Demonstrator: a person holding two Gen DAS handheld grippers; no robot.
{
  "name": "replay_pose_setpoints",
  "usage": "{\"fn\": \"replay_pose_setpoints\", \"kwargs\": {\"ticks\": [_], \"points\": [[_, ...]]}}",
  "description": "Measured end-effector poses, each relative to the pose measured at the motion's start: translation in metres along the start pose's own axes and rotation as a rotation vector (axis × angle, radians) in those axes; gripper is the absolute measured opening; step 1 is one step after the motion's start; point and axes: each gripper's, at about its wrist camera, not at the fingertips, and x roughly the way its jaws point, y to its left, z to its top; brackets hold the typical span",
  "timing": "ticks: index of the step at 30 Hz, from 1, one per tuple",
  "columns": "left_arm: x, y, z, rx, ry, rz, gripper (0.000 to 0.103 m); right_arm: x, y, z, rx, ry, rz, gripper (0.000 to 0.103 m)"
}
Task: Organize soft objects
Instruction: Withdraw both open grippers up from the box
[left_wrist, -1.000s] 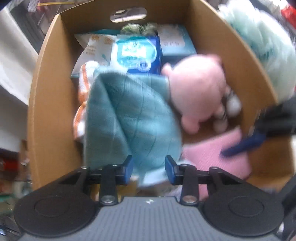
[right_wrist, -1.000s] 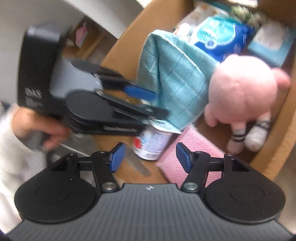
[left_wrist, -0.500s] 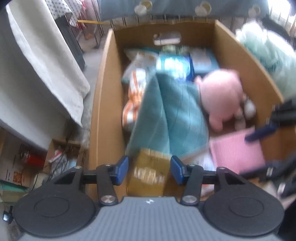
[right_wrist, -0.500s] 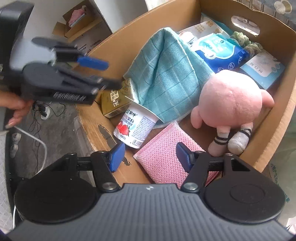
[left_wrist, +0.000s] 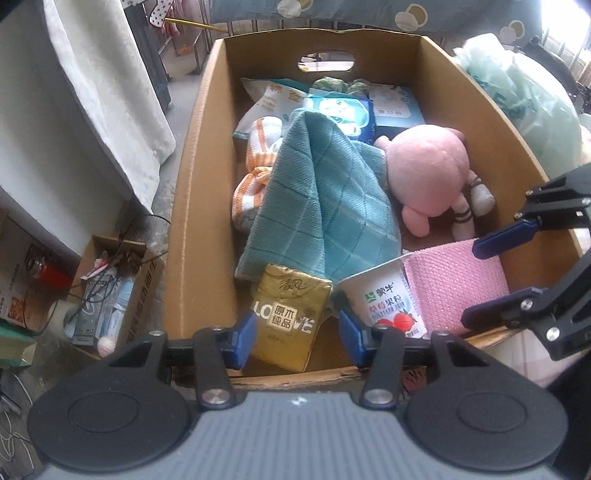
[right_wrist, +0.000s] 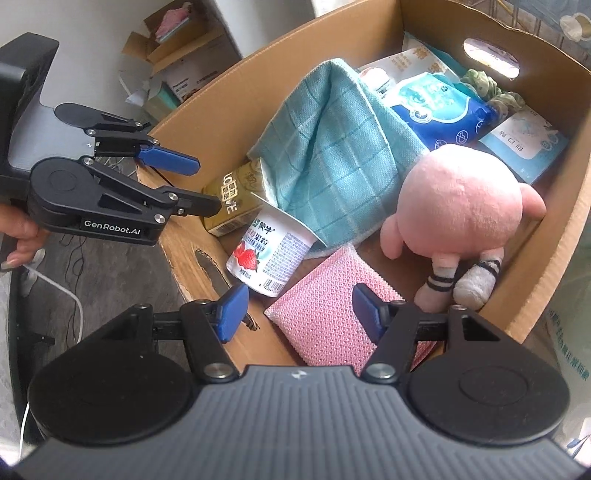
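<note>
A teal checked cloth (left_wrist: 317, 206) is lying draped in the middle of an open cardboard box (left_wrist: 195, 206), its upper fold propped against a blue wipes packet (left_wrist: 343, 110) and its lower edge covering the rim of a strawberry yogurt cup (left_wrist: 384, 299) that is lying on its side. A gold tissue pack (left_wrist: 288, 314) is seen just beside the cup, partly under the cloth's hem. An orange-and-white striped towel (left_wrist: 258, 173) is tucked against the cloth on the box's left wall. A pink plush toy (left_wrist: 428, 177) is resting against the cloth's other side, legs pointing toward the near wall. A pink knitted pad (left_wrist: 454, 284) is lying flat in the near corner, touching the cup. Further packets are stacked at the far wall beneath the handle cut-out.

The left claw (left_wrist: 297, 334) is being held released above the box's near edge, nothing gripped between its blue pads. The right claw (right_wrist: 299, 312) is likewise being held released over the pink pad, clear of it.
</note>
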Motion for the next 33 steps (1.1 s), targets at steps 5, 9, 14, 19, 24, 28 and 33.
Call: {"fn": "replay_pose_setpoints", "kwargs": {"ticks": [5, 9, 14, 19, 24, 28, 33], "points": [[-0.008, -0.001, -0.006, -0.001, -0.031, 0.014, 0.059, -0.007, -0.001, 0.0, -0.039, -0.038, -0.007, 0.062], [-0.017, -0.004, -0.004, 0.003, -0.135, 0.047, 0.073, -0.022, 0.001, -0.004, -0.052, -0.122, -0.035, 0.068], [-0.034, -0.011, -0.008, 0.015, -0.273, 0.098, 0.082, -0.054, 0.003, -0.024, -0.028, -0.332, -0.066, 0.069], [-0.042, -0.013, -0.016, -0.009, -0.336, 0.111, 0.084, -0.076, 0.013, -0.058, -0.079, -0.523, -0.186, 0.072], [-0.051, -0.008, -0.026, -0.076, -0.418, 0.103, 0.084, -0.076, 0.003, -0.077, 0.009, -0.586, -0.162, 0.074], [-0.065, -0.012, -0.032, -0.088, -0.456, 0.093, 0.088, -0.066, 0.004, -0.088, 0.029, -0.604, -0.181, 0.074], [-0.079, -0.037, -0.052, -0.009, -0.546, 0.121, 0.095, -0.059, 0.008, -0.109, 0.04, -0.643, -0.207, 0.075]]}}
